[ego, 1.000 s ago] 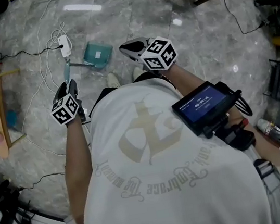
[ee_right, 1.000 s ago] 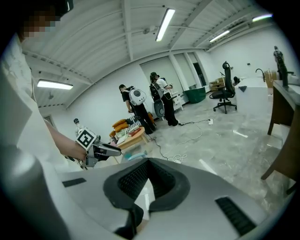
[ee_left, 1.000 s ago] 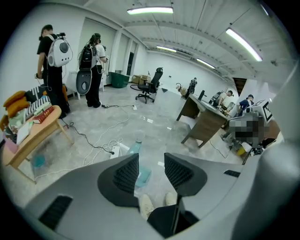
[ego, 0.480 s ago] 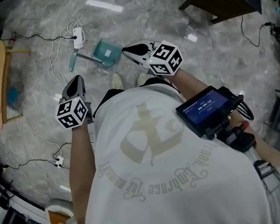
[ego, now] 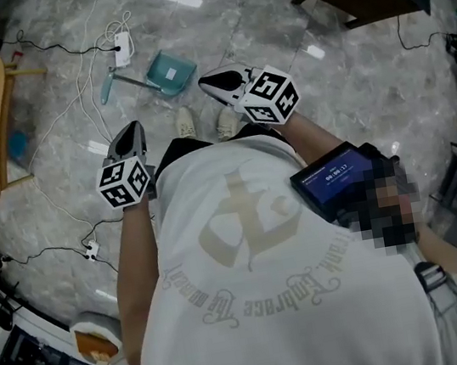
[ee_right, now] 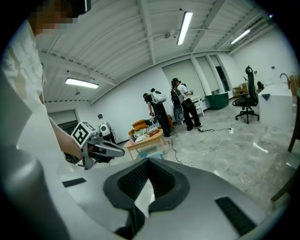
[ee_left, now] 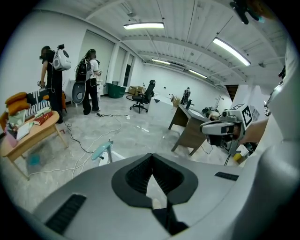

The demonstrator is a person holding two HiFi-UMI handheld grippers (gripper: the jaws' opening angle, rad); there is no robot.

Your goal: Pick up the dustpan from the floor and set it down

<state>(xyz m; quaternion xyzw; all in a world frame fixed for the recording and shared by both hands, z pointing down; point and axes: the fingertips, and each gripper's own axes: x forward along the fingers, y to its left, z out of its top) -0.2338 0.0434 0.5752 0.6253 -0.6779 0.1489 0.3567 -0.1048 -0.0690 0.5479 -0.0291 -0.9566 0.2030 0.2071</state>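
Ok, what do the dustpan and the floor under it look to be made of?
Dustpan: probably moulded plastic. It is one even teal colour on pan and handle, with a dull finish and no metallic glint.
Floor: polished stone or marble-look tile. It has grey veining and glossy reflections of the ceiling lights. Which of the two it is can't be told from here.

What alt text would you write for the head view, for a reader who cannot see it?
Seen from above, a person in a white T-shirt holds a left gripper and a right gripper, both shut and empty, above a grey marble floor. A teal dustpan lies on the floor beyond their shoes, beside white cables.
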